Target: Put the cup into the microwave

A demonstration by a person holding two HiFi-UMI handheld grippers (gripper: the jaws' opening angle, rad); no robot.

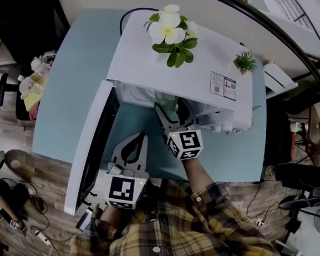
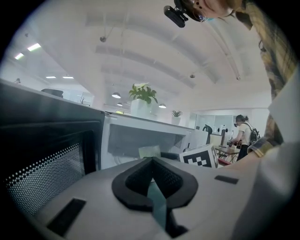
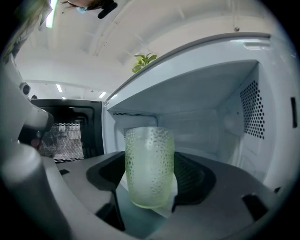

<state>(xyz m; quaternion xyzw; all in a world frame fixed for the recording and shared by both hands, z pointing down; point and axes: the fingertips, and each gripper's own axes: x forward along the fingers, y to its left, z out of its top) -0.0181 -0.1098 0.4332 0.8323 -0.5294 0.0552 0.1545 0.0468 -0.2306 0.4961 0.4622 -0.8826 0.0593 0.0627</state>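
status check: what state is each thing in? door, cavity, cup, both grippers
microwave door: open, swung wide to the left.
microwave cavity: nothing visible inside.
cup: upright, held at the cavity mouth.
right gripper: jaws shut on the cup.
left gripper: jaws together, nothing between them.

Open-plan office, swivel chair (image 1: 20, 31), blue desk (image 1: 68, 93), ceiling strip lights (image 2: 33, 47)
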